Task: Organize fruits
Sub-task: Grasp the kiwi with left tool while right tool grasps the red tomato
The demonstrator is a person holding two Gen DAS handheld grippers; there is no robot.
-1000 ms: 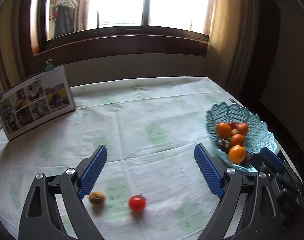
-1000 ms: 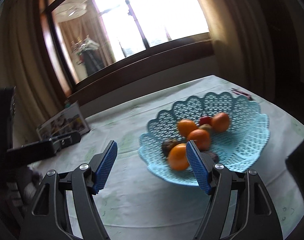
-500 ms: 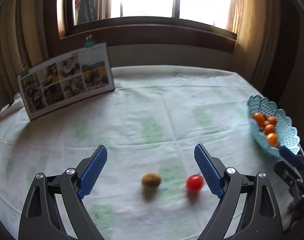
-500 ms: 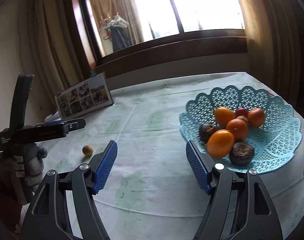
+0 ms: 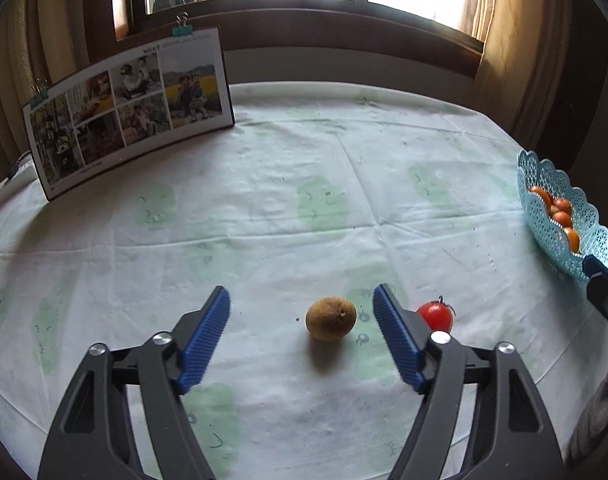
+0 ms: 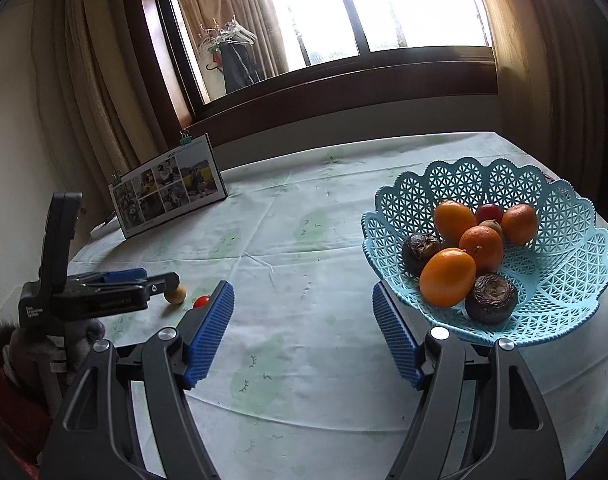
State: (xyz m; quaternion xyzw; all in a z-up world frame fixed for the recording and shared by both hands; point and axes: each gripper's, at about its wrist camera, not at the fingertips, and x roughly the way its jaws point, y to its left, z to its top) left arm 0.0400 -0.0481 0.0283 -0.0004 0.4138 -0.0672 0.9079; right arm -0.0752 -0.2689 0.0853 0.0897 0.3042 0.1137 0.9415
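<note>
A brown kiwi (image 5: 330,318) lies on the tablecloth between the fingers of my left gripper (image 5: 302,300), nearer the right pad. The jaws are closing and neither pad touches the fruit. Just outside the right finger sits a small red tomato (image 5: 434,315). In the right wrist view the kiwi (image 6: 175,295) and tomato (image 6: 201,301) lie beside the left gripper at the left. My right gripper (image 6: 303,298) hovers open and empty over the cloth, left of the light blue lattice basket (image 6: 559,296) holding oranges (image 6: 447,277), dark round fruits and a red one.
A photo board (image 5: 128,108) with clips leans at the back left of the round table. The basket (image 5: 543,220) sits at the table's right edge in the left wrist view. Window and curtains stand behind. A gloved hand (image 6: 24,344) holds the left gripper.
The left gripper swung left and dropped toward the table, bringing the kiwi between its fingers, and its jaws narrowed. The right gripper turned slightly; the basket now sits further right in its view.
</note>
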